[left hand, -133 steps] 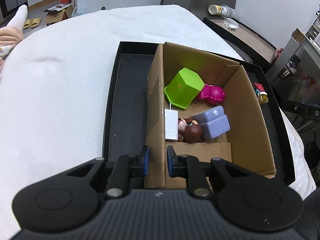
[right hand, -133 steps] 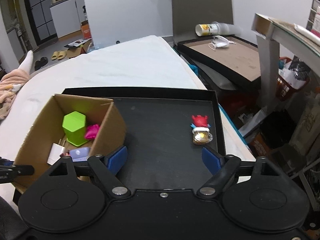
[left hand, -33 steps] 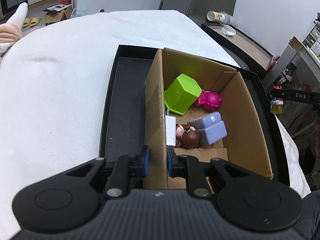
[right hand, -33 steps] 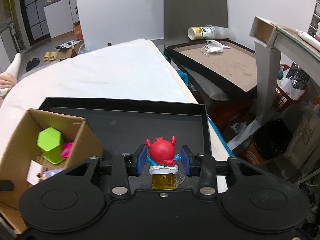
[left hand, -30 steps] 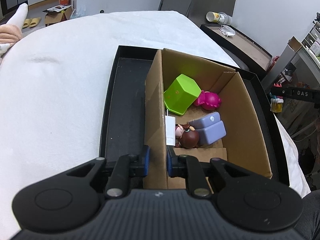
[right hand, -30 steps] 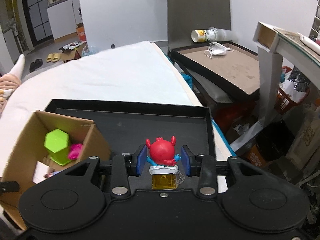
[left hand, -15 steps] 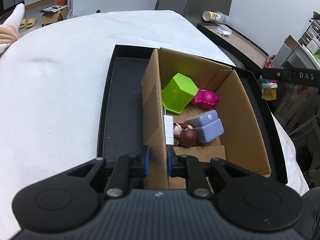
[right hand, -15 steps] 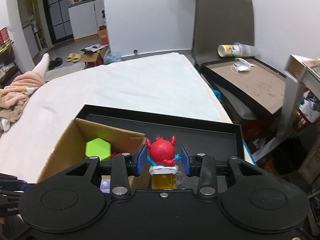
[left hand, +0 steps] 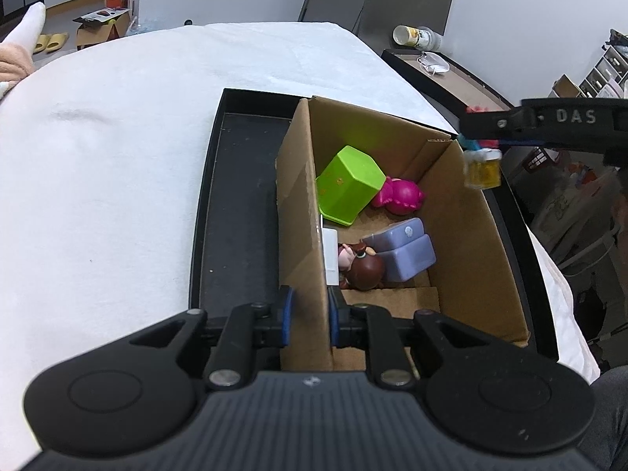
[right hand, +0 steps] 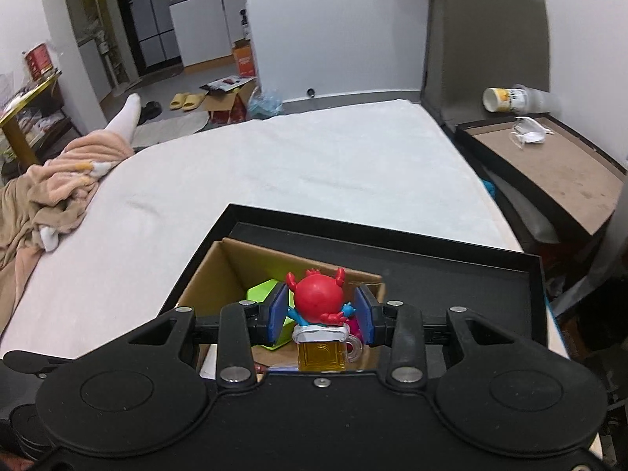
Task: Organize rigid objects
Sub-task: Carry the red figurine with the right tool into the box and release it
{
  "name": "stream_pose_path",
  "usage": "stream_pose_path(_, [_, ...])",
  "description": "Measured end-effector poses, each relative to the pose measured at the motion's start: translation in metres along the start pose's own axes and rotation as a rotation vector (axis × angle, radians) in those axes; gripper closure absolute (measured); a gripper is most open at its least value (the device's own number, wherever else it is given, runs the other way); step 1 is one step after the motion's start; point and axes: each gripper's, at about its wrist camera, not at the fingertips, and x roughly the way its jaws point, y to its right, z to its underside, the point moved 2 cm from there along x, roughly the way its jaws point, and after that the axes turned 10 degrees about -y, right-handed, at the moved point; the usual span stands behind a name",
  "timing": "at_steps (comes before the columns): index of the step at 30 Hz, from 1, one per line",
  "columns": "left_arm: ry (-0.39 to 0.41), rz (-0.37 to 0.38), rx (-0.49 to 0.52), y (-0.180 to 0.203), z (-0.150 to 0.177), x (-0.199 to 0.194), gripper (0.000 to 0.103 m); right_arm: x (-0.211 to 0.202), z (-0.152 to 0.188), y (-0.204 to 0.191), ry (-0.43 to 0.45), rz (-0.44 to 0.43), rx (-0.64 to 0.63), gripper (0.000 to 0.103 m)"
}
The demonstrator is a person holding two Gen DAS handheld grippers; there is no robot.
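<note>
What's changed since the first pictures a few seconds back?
The right gripper took hold of the crab toy from the black tray and carried it over the box. The left gripper stays clamped on the box wall; the toys inside are unmoved.

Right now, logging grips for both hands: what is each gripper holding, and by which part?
Left gripper: the cardboard box, clamped on its near left wall. Right gripper: the red crab figure, pinched at the sides of its round body.

Red crab toy (right hand: pixel 318 303) on a yellow mug sits upright, pinched between the right tongs (right hand: pixel 320 316), right over the box (left hand: pixel 467 231) whose left wall the left tongs (left hand: pixel 307 316) clamp.
</note>
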Motion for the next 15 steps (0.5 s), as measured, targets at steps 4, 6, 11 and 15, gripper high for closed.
stream_pose_path(4, [0.003,0.006,-0.005,-0.001,0.000,0.000,0.085,0.011,-0.001,-0.009,-0.027,-0.017,-0.003,0.066])
stream_pose_path(6, [0.003,0.007,-0.006,-0.001,0.000,0.000,0.085,0.016,-0.001,-0.012,-0.040,-0.024,-0.004,0.066])
stream_pose_path(11, [0.006,0.013,-0.008,-0.003,0.001,0.000,0.085,0.030,0.002,-0.019,-0.072,-0.022,-0.020,0.066])
stream_pose_path(15, [0.010,0.024,-0.015,-0.005,0.000,0.000,0.085,0.033,0.002,-0.023,-0.063,-0.023,-0.017,0.066])
